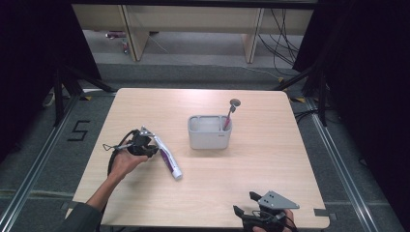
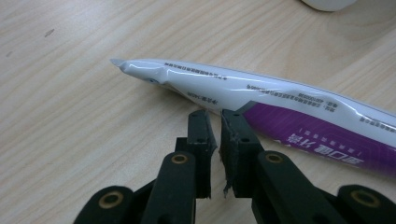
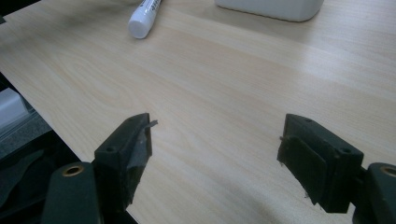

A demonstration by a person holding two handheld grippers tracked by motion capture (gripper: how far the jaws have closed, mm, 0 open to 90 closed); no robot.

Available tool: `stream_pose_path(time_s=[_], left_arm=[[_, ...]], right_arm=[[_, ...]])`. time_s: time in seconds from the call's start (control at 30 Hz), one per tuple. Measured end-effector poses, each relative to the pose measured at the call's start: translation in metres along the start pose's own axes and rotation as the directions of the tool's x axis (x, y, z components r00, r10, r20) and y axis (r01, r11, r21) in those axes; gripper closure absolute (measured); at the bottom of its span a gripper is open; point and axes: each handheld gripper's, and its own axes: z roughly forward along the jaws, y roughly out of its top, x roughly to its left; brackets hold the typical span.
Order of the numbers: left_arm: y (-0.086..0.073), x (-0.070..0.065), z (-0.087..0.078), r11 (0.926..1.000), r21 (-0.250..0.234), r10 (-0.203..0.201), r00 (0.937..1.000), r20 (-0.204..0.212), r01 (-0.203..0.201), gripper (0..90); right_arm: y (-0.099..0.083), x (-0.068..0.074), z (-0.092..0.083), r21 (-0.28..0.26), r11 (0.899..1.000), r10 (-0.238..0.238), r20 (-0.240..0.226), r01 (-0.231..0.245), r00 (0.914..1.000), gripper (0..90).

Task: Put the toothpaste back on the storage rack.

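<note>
A white and purple tube (image 1: 167, 157) lies flat on the wooden table (image 1: 270, 159), its cap toward the near side. My left gripper (image 1: 147, 144) sits at the tube's flat far end. In the left gripper view the tube (image 2: 280, 98) runs across just past my left gripper (image 2: 218, 116), whose jaws stand almost together with a thin slit and nothing between them. My right gripper (image 1: 244, 203) rests at the table's near right edge; in its own view the right gripper (image 3: 217, 128) is wide open over bare wood, and the tube's white cap (image 3: 142, 18) lies far ahead.
A grey-white holder (image 1: 209, 133) stands at mid-table behind the tube, with a pink-handled tool (image 1: 231, 111) with a round grey head leaning in its right end. The holder's base (image 3: 271, 7) is far ahead of the right gripper. Dark stands flank the table.
</note>
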Motion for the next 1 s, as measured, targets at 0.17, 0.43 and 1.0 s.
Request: stream_pose_path(time_s=[0.17,0.43,1.0], left_arm=[[0.004,-0.002,-0.008,0.9998,0.013,-0.016,0.9999,-0.001,0.016,75.5],[0.012,-0.004,-0.017,0.9926,0.023,-0.120,0.9926,0.021,0.119,57.2],[0.024,-0.020,-0.007,0.9389,0.105,-0.332,0.9426,0.030,0.328,26.1]], right_arm=[[0.000,0.001,0.000,0.001,1.000,0.006,-0.006,-0.006,1.0000,25.6],[0.000,0.001,0.001,0.000,1.000,0.010,-0.008,-0.010,0.9999,25.6],[0.000,0.004,0.001,0.008,0.999,0.035,-0.014,-0.035,0.9993,25.6]])
